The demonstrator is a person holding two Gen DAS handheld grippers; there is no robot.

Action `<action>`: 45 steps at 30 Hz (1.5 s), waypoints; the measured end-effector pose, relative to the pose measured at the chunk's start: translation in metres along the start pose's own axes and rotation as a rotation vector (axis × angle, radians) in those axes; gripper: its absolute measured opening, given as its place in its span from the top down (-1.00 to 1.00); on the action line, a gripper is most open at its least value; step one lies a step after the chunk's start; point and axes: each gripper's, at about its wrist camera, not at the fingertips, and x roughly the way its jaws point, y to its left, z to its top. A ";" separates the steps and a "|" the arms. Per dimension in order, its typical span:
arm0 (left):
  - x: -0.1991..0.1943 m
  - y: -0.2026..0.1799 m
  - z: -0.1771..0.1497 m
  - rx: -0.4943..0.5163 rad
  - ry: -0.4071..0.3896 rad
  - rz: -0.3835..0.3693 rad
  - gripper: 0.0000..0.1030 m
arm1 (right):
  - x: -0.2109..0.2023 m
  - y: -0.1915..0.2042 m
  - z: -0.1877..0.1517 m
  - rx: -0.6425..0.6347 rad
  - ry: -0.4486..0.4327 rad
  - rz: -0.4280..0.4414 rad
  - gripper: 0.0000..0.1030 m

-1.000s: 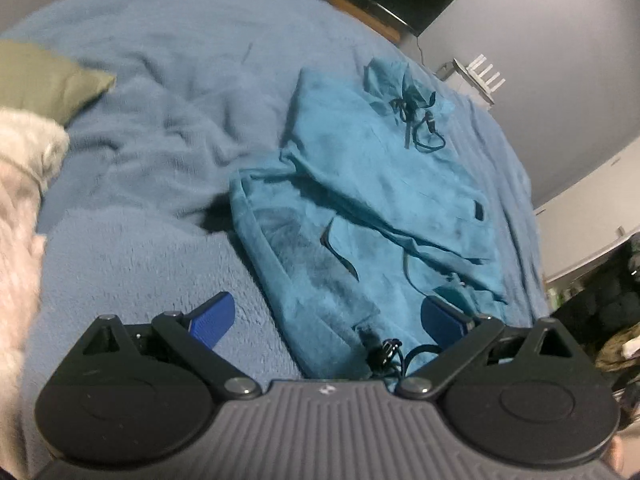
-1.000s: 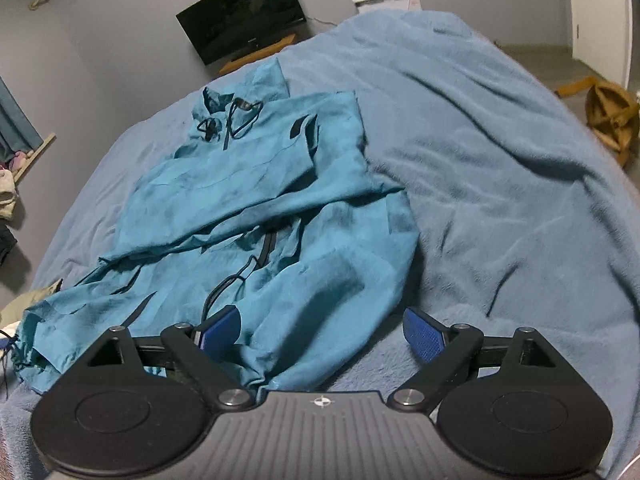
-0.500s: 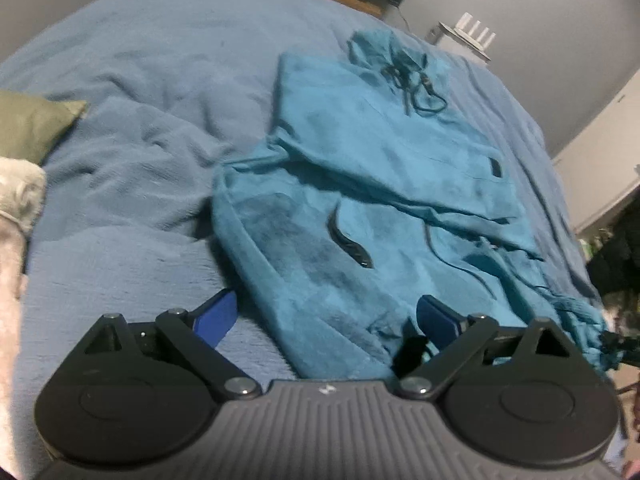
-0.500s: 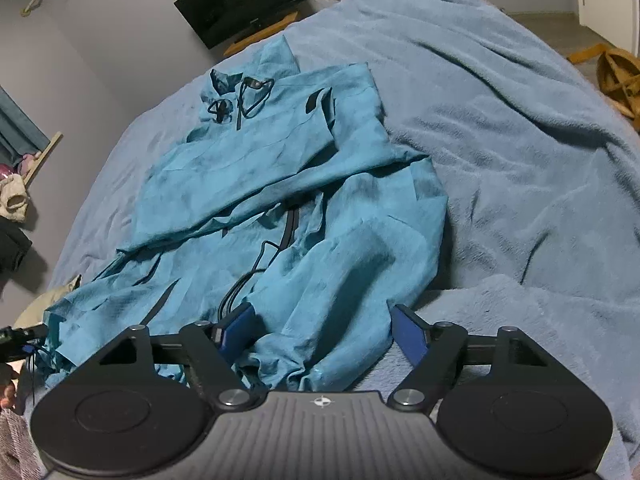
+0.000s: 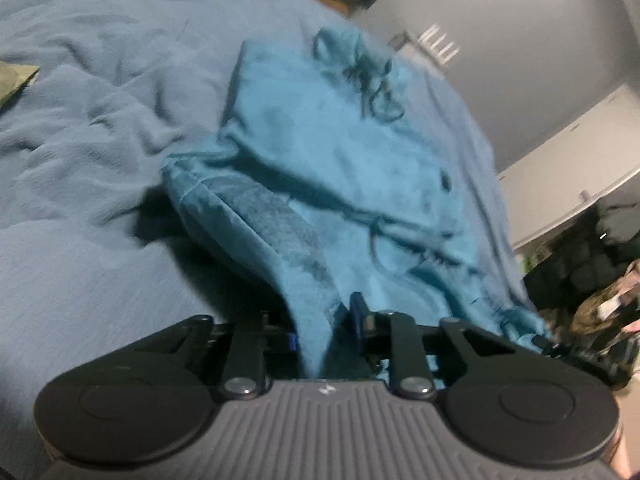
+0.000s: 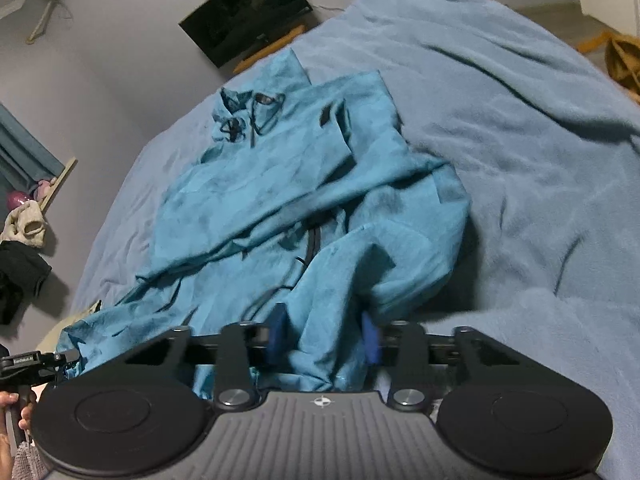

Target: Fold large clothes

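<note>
Teal jacket (image 6: 280, 200): one large hooded garment with dark drawcords at the neck, lying rumpled on the blue blanket (image 6: 520, 140) of a bed, collar end toward the far wall, hem end nearest both cameras. Front zip partly visible; sleeves folded loosely across the body.

Left gripper (image 5: 324, 328): set at one near corner of the hem. Fingers closing, a ridge of teal cloth bunched between them and the pads apparently already pressing on it. View is blurred, so the firmness of the hold is uncertain.

Right gripper (image 6: 324, 340): set at the other near portion of the hem. Fingers closing, a thick fold of cloth standing between them; a gap shows beside each blue pad, so the pinch does not look complete.

Surroundings: dark wall screen (image 6: 248, 20) beyond the bed; a pile of clothing (image 6: 20, 256) at one side; an olive cushion (image 5: 16, 80) at the blanket's edge.

Step in hand, by judgement: taking hold of the hem at two points ahead of a first fold. The task looks at an early stage, as the garment is not yet squared.

Next move calls for: both holds secure before any lift, then the hem raised evenly and carried toward the collar, keeping the cloth taut between the two hands so the loose sleeves do not drag out.
</note>
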 end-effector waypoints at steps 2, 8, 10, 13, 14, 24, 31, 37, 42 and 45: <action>0.001 0.002 0.009 -0.033 -0.038 -0.040 0.73 | -0.001 0.006 0.005 -0.027 -0.031 0.005 0.45; 0.009 -0.002 0.052 -0.070 -0.148 -0.089 0.74 | 0.003 0.020 0.039 -0.045 -0.143 0.032 0.54; 0.015 -0.002 0.069 -0.096 -0.192 -0.100 0.74 | 0.010 0.024 0.054 -0.037 -0.191 0.036 0.58; 0.030 0.000 0.095 -0.148 -0.254 -0.109 0.74 | 0.028 0.030 0.080 0.023 -0.258 0.062 0.61; 0.036 0.001 0.103 -0.163 -0.270 -0.105 0.74 | 0.035 0.032 0.090 0.047 -0.288 0.073 0.63; 0.128 0.031 0.168 -0.307 -0.369 -0.060 0.74 | 0.128 0.047 0.157 0.114 -0.443 -0.034 0.68; 0.169 0.063 0.180 -0.274 -0.346 -0.053 0.71 | 0.199 0.043 0.176 0.049 -0.441 -0.131 0.60; 0.162 0.085 0.192 -0.323 -0.377 -0.105 -0.21 | 0.222 0.038 0.173 -0.035 -0.525 -0.181 -0.30; 0.142 0.072 0.202 -0.135 -0.479 -0.041 -0.48 | 0.217 0.035 0.179 -0.117 -0.553 -0.169 -0.30; 0.145 0.058 0.202 0.022 -0.521 0.051 -0.48 | 0.216 0.028 0.184 -0.126 -0.547 -0.155 -0.32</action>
